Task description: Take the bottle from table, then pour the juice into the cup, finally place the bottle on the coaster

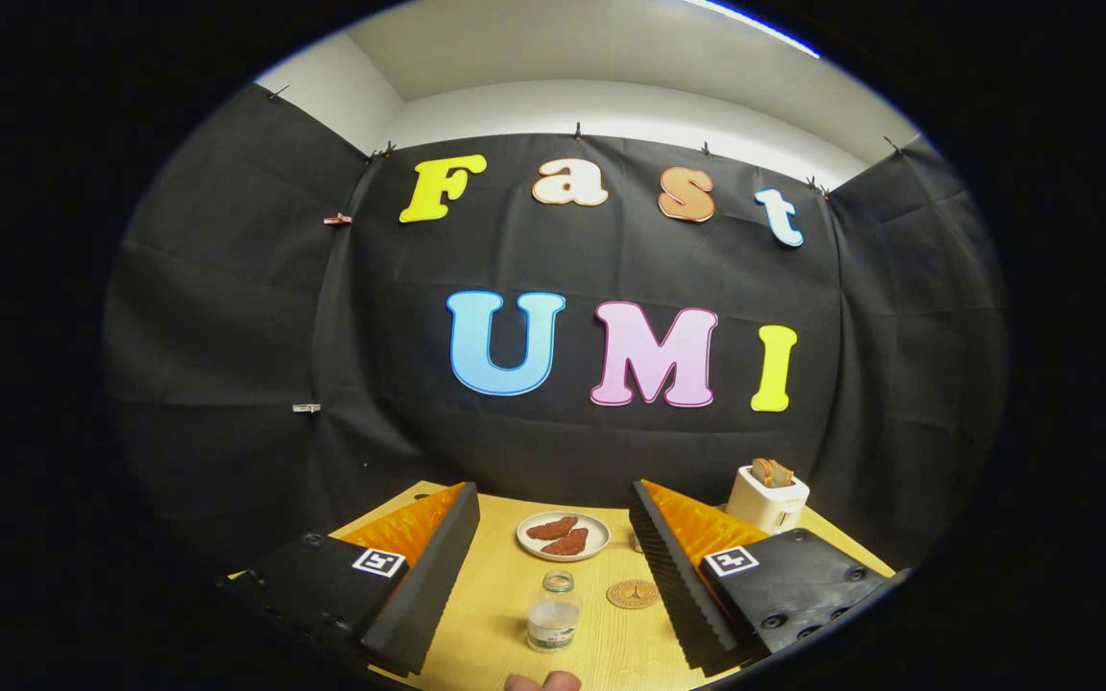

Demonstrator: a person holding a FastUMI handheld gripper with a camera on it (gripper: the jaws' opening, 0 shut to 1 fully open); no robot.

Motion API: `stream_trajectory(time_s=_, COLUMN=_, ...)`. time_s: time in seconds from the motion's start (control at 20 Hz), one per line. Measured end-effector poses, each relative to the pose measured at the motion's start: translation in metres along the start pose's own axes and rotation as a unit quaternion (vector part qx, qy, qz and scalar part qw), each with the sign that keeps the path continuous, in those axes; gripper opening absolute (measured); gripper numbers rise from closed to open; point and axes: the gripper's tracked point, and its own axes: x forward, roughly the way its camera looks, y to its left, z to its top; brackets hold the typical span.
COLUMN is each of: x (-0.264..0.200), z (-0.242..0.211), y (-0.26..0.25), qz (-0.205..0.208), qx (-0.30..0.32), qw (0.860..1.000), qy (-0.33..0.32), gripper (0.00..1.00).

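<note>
A small clear bottle [553, 611] with no cap stands upright on the wooden table [505, 585], in the gap between my two fingers and near their roots. My gripper [553, 504] is open, its fingers spread wide on either side and touching nothing. A round brown coaster [633, 594] lies flat just right of the bottle, close to my right finger. A small part of something that may be the cup [634, 543] peeks out behind my right finger's tip.
A white plate [564, 536] with two reddish-brown food pieces sits beyond the bottle, toward the back wall. A white toaster [767, 497] with bread in its slots stands at the back right. A fingertip of a person [541, 681] shows at the table's near edge.
</note>
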Motion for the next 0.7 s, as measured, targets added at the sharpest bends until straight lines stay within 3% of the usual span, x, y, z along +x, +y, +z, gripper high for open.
stream_trajectory(time_s=0.4, x=0.005, z=-0.022, y=0.001, qz=-0.04, qx=-0.002, qw=0.998, qy=-0.038, gripper=0.97)
stream_trajectory(time_s=0.7, x=0.016, z=-0.064, y=-0.006, qz=-0.062, qx=0.027, qw=0.997, qy=-0.024, gripper=0.97)
